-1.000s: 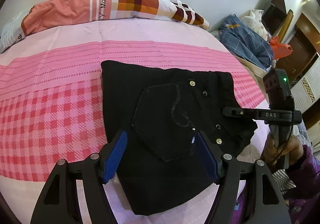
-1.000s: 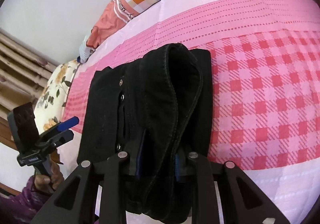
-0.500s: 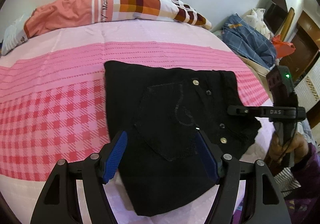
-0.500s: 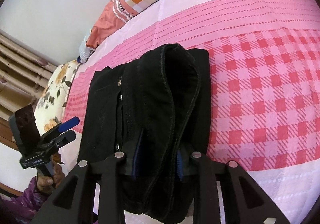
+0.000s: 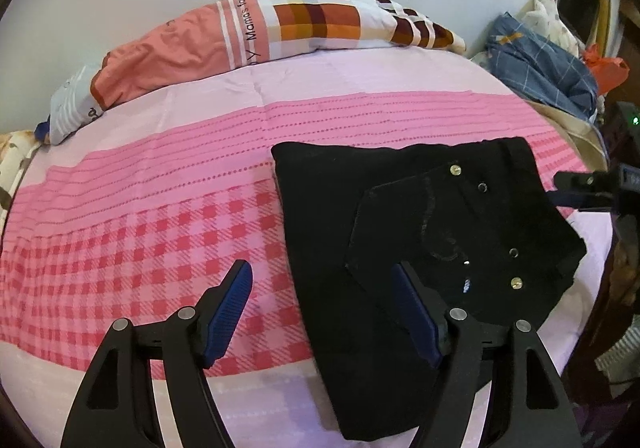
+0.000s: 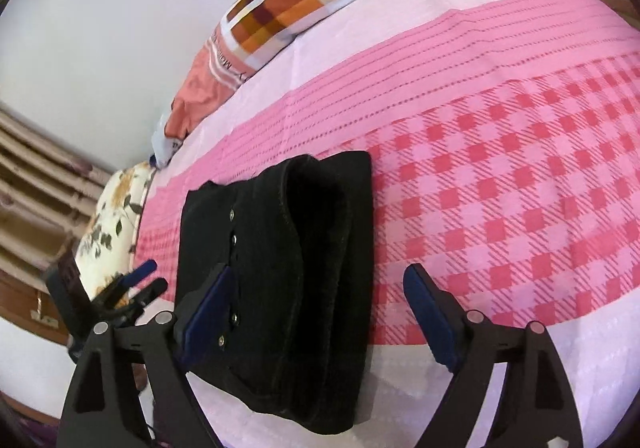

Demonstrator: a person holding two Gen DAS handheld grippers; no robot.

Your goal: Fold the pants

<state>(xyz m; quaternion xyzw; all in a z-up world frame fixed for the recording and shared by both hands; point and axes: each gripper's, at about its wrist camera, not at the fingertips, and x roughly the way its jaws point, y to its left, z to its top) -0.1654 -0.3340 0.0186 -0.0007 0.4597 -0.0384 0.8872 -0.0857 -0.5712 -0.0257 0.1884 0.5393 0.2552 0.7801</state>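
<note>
Pants [image 6: 280, 268]: black, folded compact on the pink bed [image 6: 500, 187]; little folding seems left. Your right gripper [image 6: 320, 300] is opening, nothing pinched; your left gripper [image 5: 320, 288] is opening, empty.

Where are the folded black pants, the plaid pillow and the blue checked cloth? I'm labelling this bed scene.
folded black pants [image 5: 320, 232], left wrist view, plain upper layer beside the pocket.
plaid pillow [image 5: 320, 23], left wrist view, orange and brown checks.
blue checked cloth [image 5: 540, 67], left wrist view, middle of the heap.
</note>
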